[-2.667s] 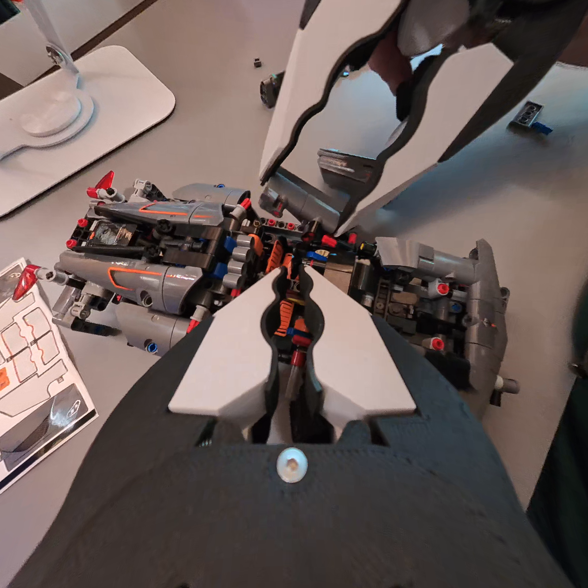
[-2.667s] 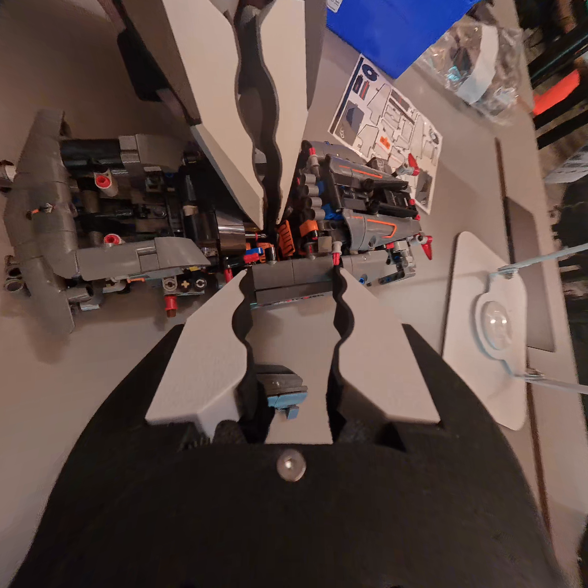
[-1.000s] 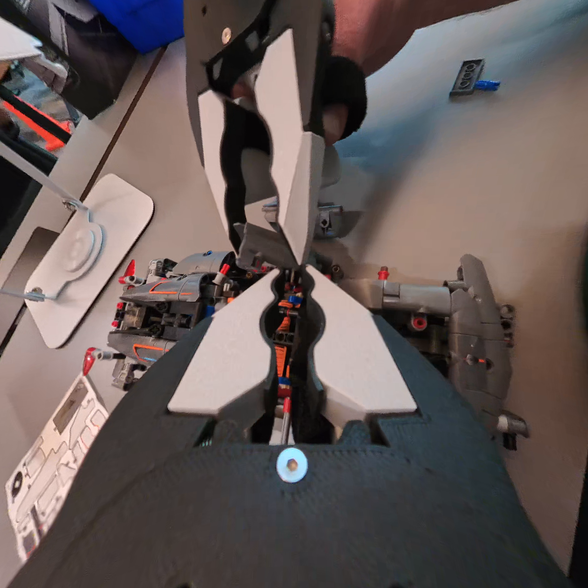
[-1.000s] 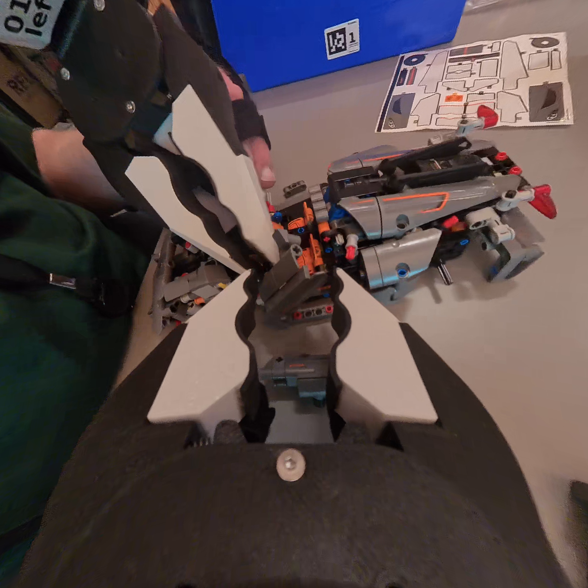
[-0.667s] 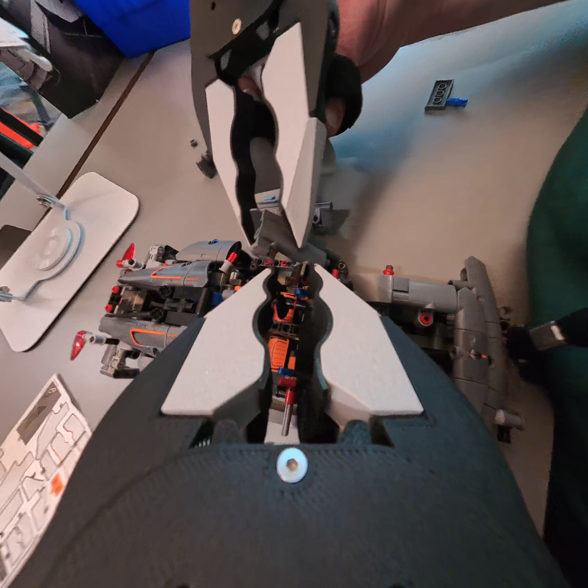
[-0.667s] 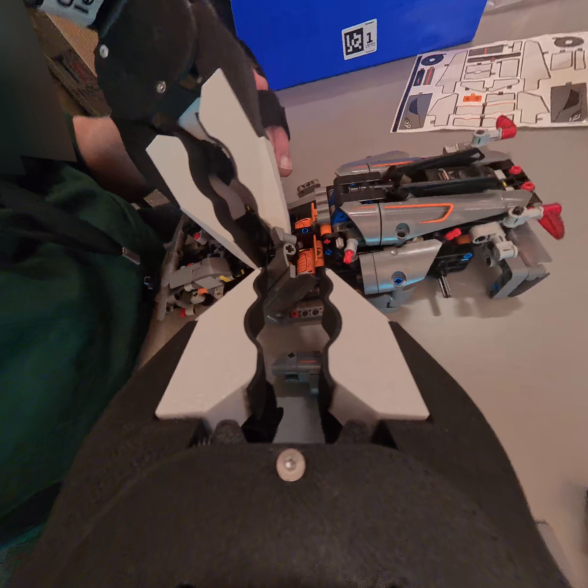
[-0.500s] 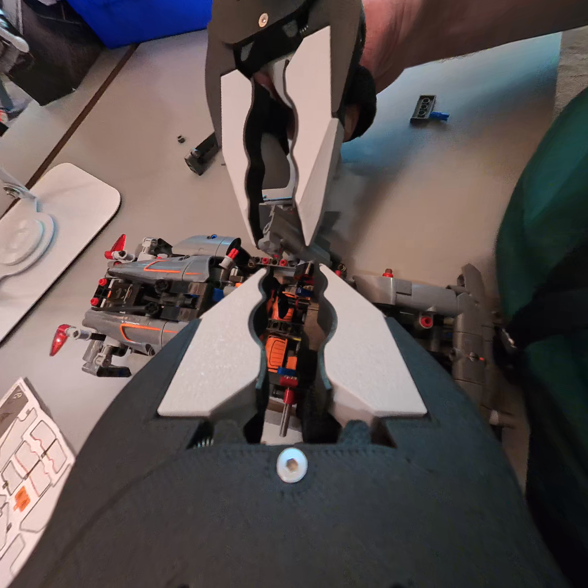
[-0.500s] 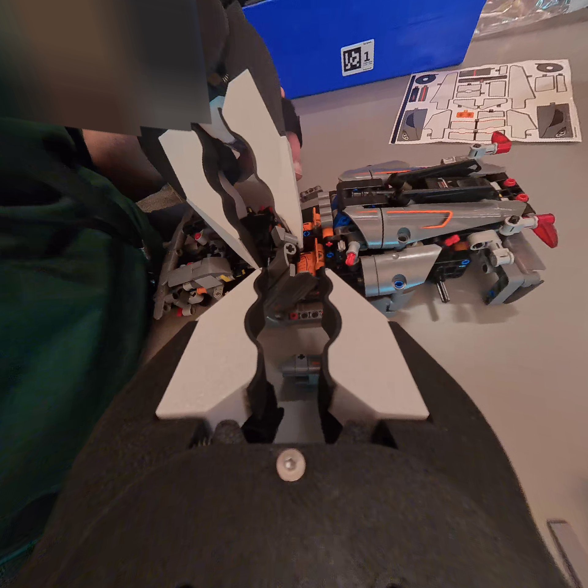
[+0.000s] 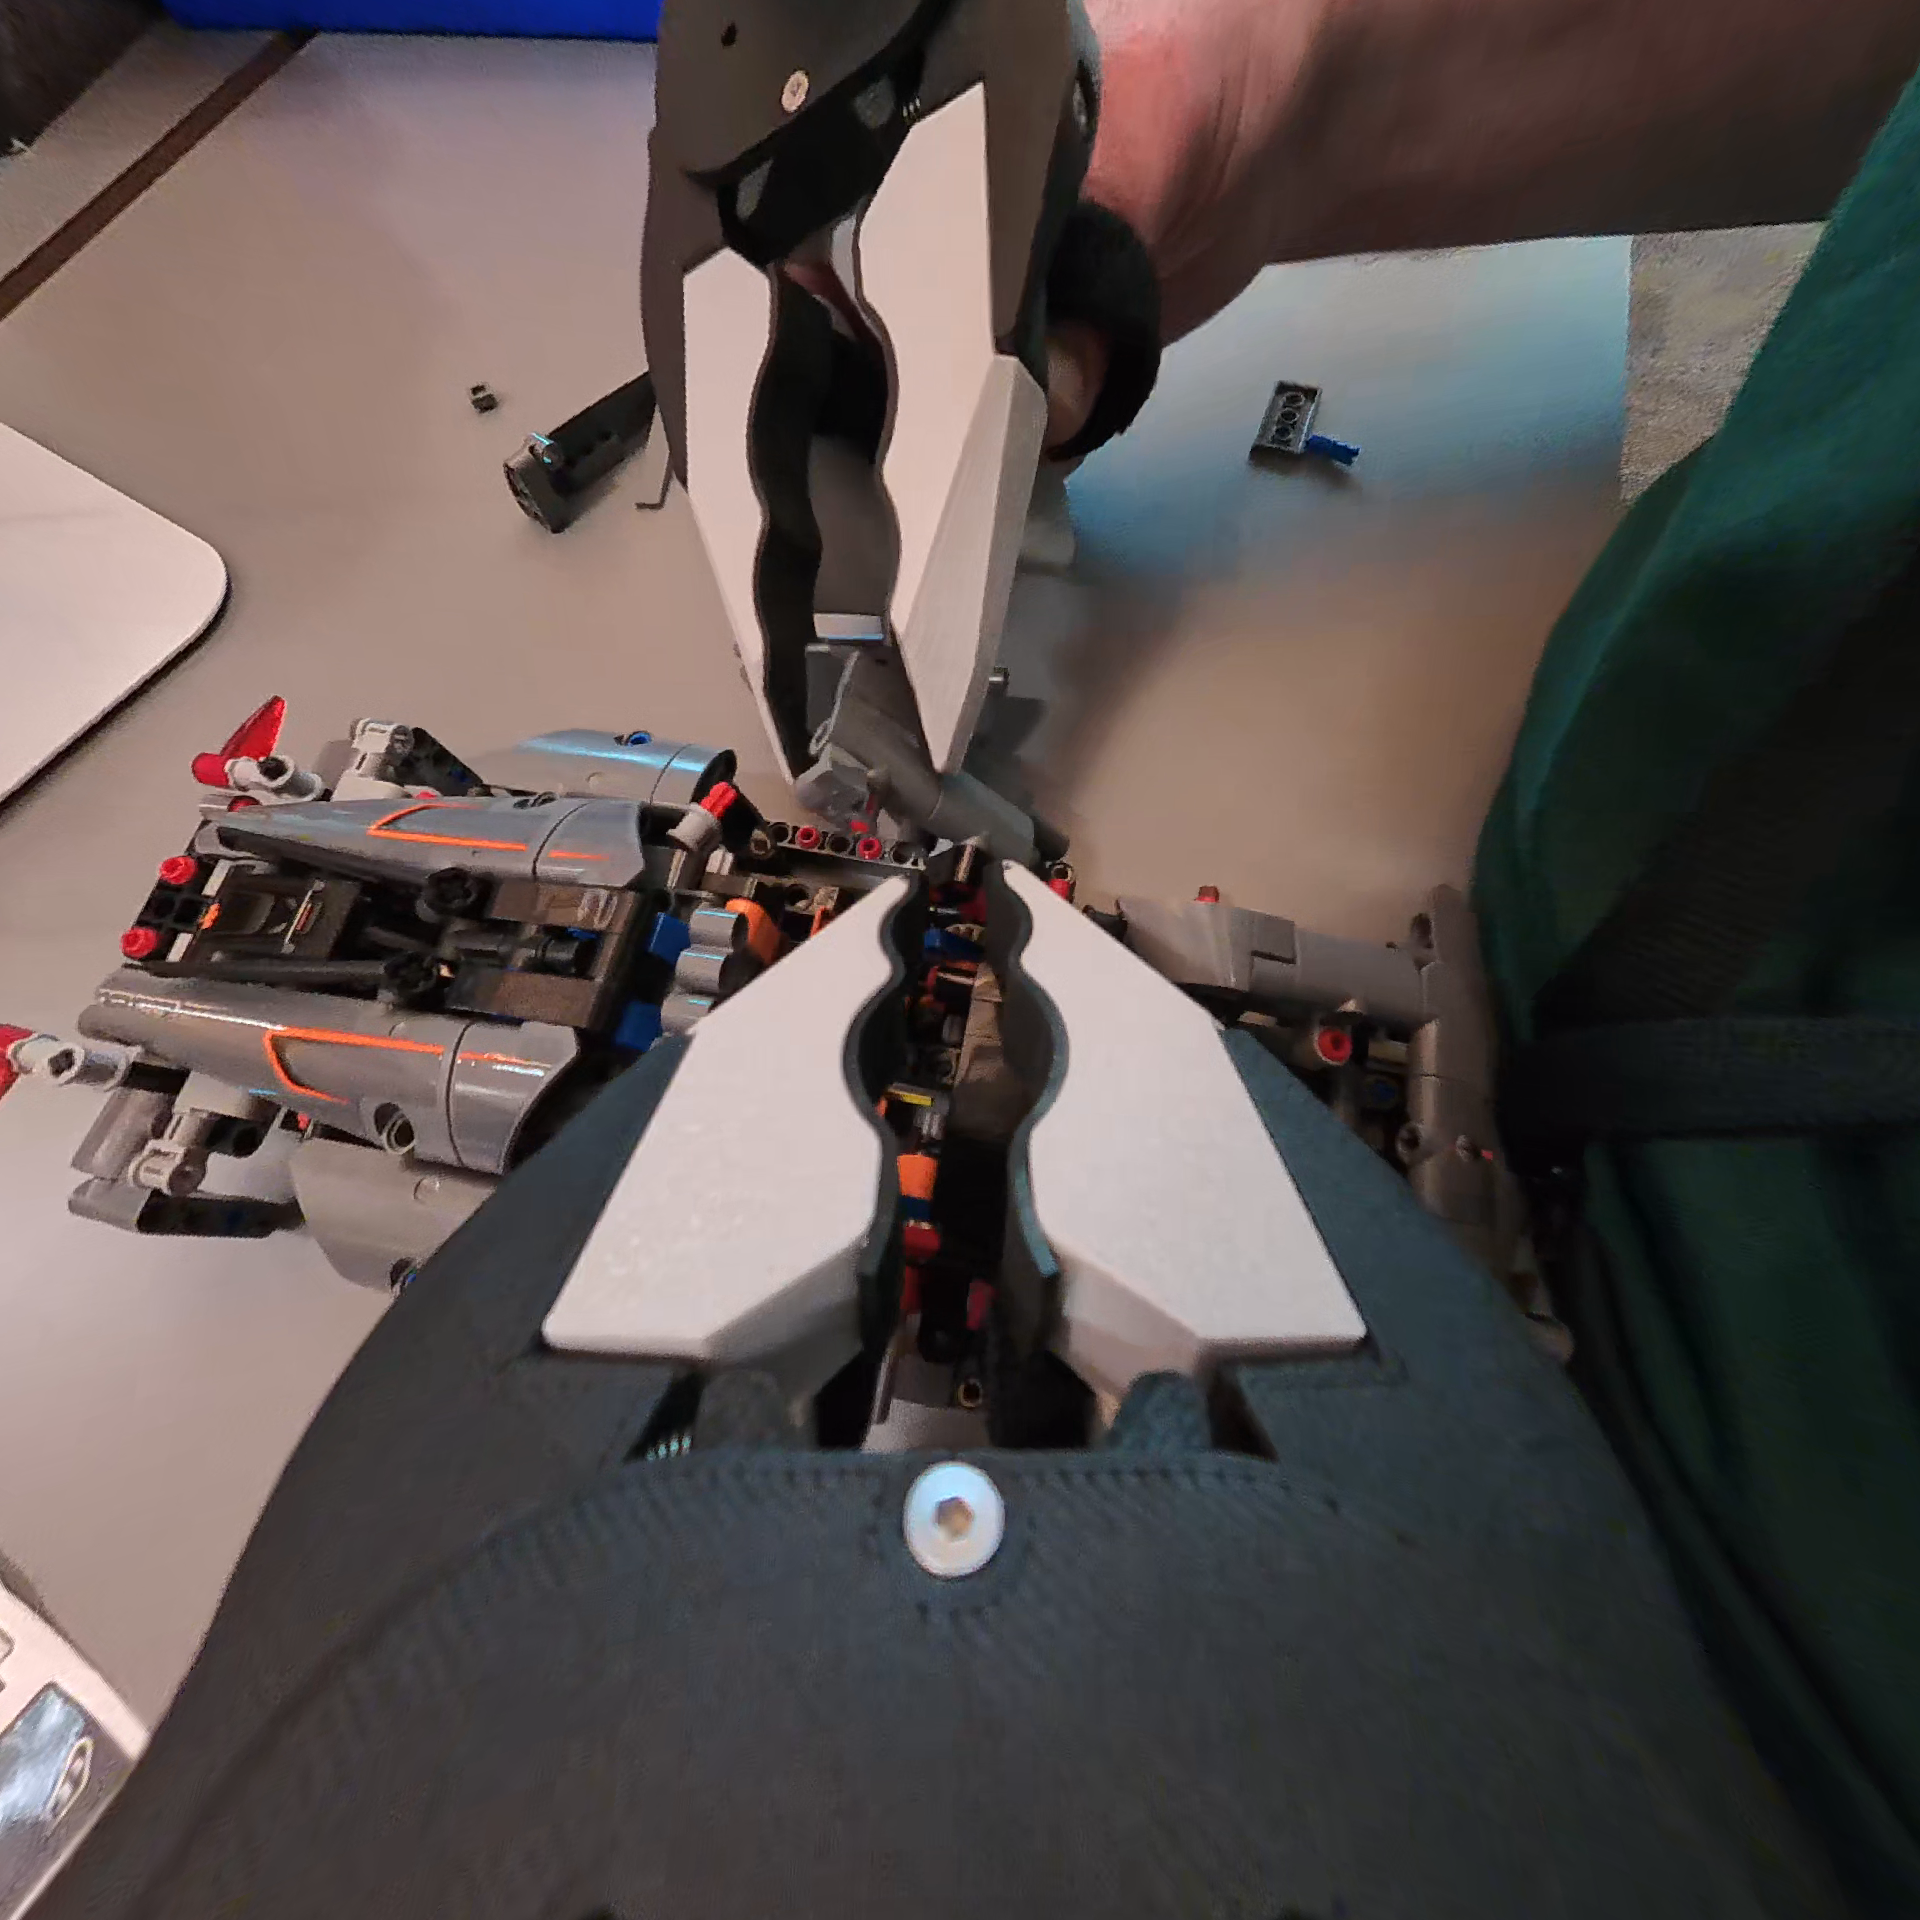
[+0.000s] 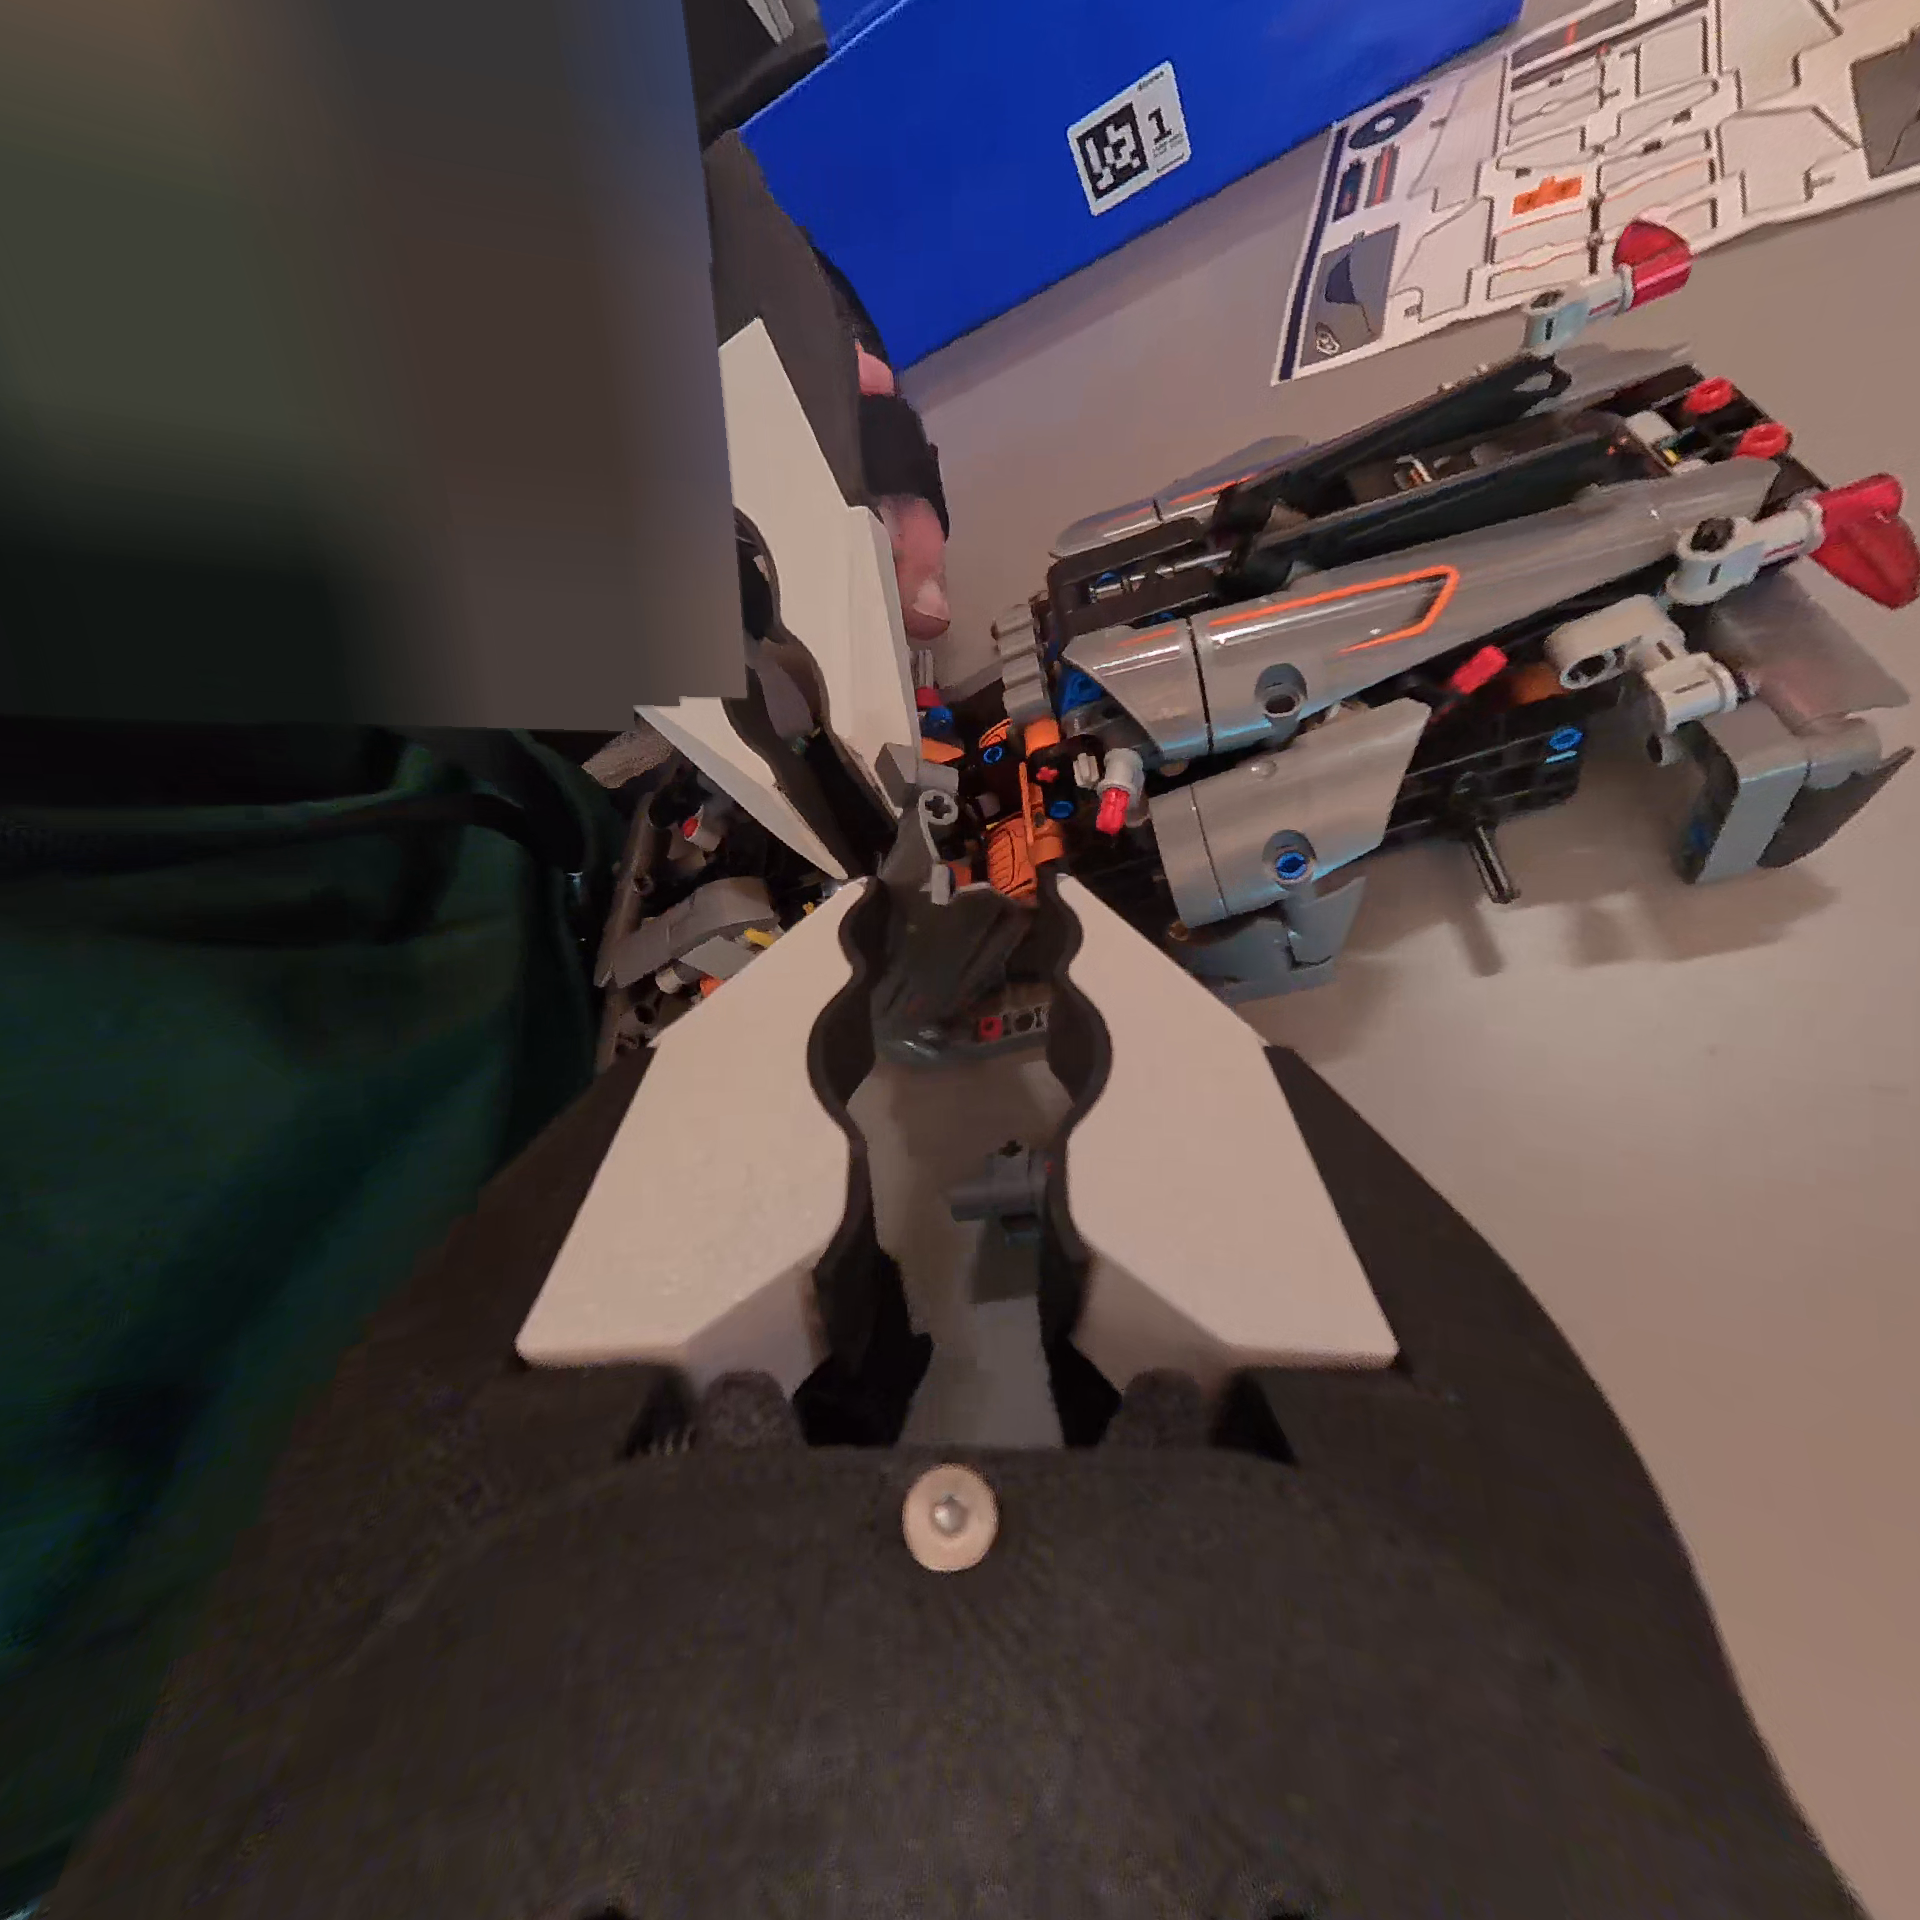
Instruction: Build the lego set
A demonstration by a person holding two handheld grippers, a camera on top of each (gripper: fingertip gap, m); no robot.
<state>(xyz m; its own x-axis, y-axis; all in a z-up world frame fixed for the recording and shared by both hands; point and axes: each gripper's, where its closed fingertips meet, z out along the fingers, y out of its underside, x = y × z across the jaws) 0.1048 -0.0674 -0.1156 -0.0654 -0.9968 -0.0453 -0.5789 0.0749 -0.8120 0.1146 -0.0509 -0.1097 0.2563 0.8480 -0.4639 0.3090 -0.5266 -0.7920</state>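
Observation:
A grey Lego car model (image 9: 416, 987) with orange stripes and red tips lies on the grey table; it also shows in the right wrist view (image 10: 1351, 675). My left gripper (image 9: 961, 883) is shut on the model's middle section, with orange and black parts between its fingers. My right gripper (image 10: 961, 883) is shut on a dark grey panel piece (image 10: 945, 966), held tilted against the side of the model's middle. In the left wrist view the right gripper (image 9: 873, 769) comes down from the top, tips just beyond mine, with the panel (image 9: 883, 727) between them. The left gripper's fingers (image 10: 831, 644) meet it from the upper left.
A blue box (image 10: 987, 156) and a sticker sheet (image 10: 1558, 156) lie behind the model. A black beam (image 9: 582, 457), a small grey plate with a blue pin (image 9: 1288, 416) and a white stand base (image 9: 83, 592) are on the table. A loose grey piece (image 10: 1003, 1190) lies under my right gripper. A person's green clothing (image 9: 1714, 935) is at the right. The tips of both grippers are at nearly the same place.
Both grippers have swung round the model while keeping their holds. The grey panel in the right gripper went from lying flat beside the model to tilted steeply against its middle.

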